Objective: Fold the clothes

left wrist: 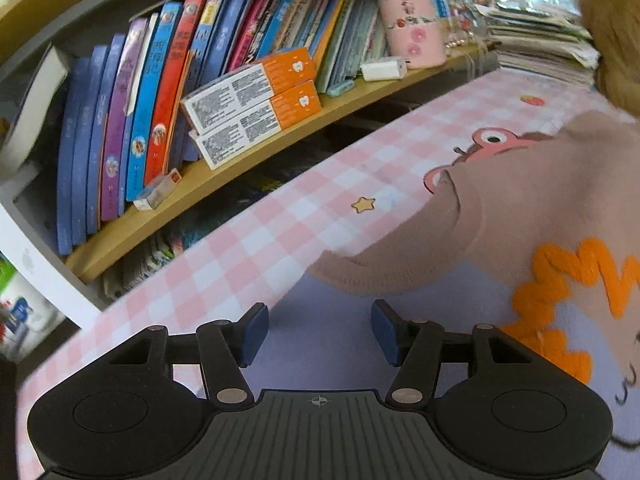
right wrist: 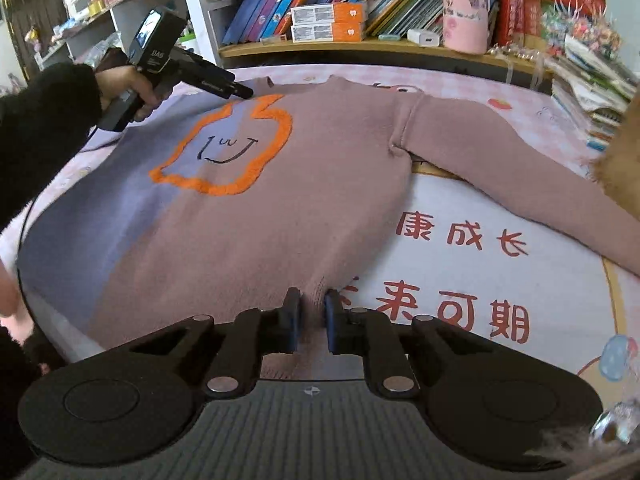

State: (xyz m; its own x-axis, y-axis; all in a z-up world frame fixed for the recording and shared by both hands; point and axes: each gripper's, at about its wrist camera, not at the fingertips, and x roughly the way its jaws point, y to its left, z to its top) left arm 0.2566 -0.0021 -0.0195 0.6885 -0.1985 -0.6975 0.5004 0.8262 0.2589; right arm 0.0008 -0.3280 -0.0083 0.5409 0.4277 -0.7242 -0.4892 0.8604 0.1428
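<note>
Sweater (right wrist: 312,184) lies spread flat across the bed (right wrist: 540,280). Right gripper (right wrist: 312,312) pinches its near hem, jaws narrow. Left gripper (left wrist: 320,332) hangs half open, apparently empty, over the shoulder by the bed's far edge.

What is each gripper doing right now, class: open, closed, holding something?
Left gripper: open, holding nothing.
Right gripper: shut on the sweater hem.

Books (right wrist: 280,4) and orange boxes (left wrist: 256,108) on a wooden shelf (left wrist: 224,176)
</note>
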